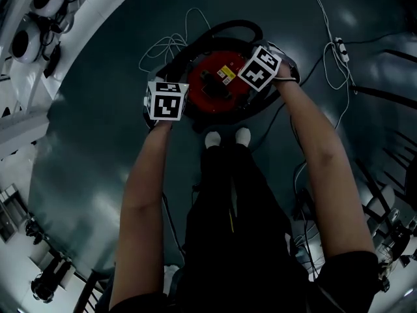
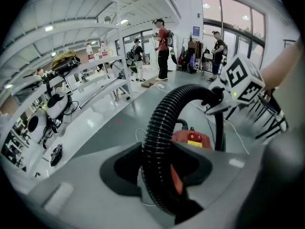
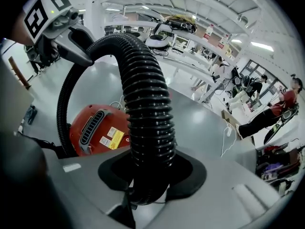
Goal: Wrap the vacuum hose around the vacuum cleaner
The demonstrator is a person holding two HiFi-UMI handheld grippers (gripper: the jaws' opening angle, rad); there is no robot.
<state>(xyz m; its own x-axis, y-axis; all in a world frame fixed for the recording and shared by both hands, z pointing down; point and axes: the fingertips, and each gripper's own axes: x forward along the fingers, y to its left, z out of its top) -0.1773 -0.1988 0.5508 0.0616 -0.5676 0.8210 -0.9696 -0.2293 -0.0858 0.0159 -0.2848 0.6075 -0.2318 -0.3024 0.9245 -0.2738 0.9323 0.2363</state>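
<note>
On the grey floor (image 1: 98, 142) at twelve o'clock, round red vacuum cleaner (image 1: 218, 83); black ribbed plastic hose (image 3: 143, 104) clamped in left claw (image 2: 161, 175) and right claw (image 3: 144, 180), arched between, likely for coiling round it.

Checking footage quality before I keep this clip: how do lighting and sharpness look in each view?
Head view: dim, glare patches on the floor, edges bowed. Left gripper view: bright, hose crisp far off, smeared near the lens. Right gripper view: bright, hose sharp, corners black.
</note>
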